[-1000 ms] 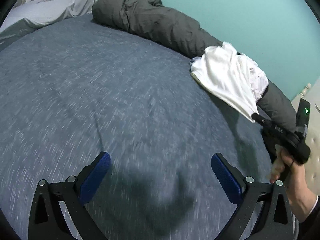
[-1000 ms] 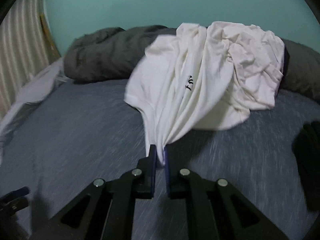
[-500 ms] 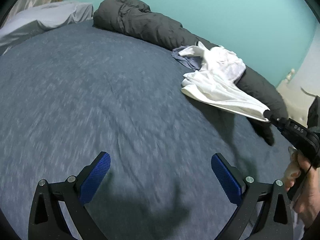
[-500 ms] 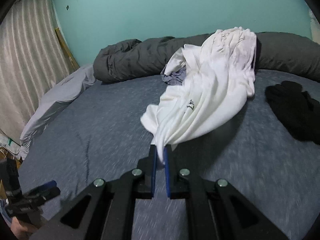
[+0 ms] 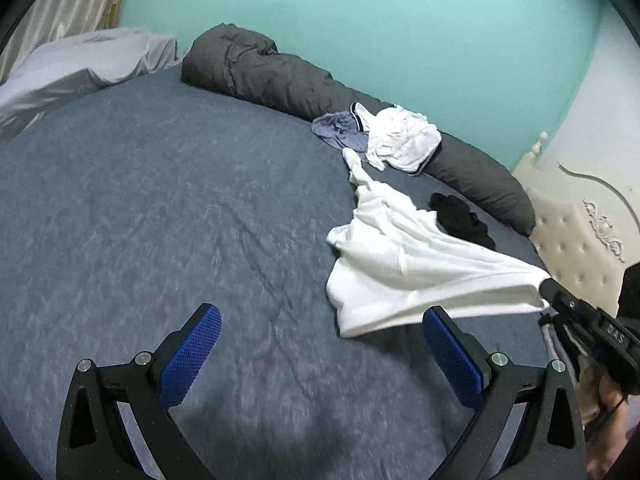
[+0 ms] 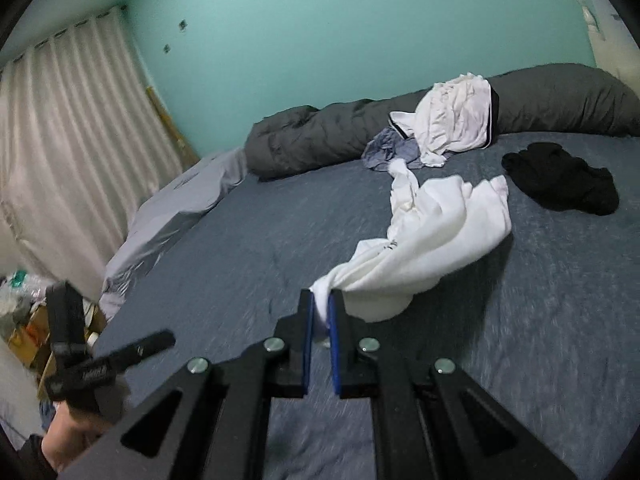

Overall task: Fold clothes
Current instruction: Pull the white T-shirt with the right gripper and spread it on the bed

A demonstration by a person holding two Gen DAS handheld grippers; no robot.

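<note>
White shirt (image 6: 432, 240) pinched by our right gripper (image 6: 320, 308) near the bed's (image 5: 160, 220) right edge — left gripper (image 5: 320, 344) spread wide, holding nothing.

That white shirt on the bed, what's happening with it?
A person holds a two-finger gripper in each hand. The right gripper is clamped on one edge of the white cotton shirt, pulling it taut across the blue-grey bedsheet, away from the crumpled clothes pile by the rolled dark grey duvet. The left gripper hangs open above the sheet, holding nothing. No fold is made yet.
</note>
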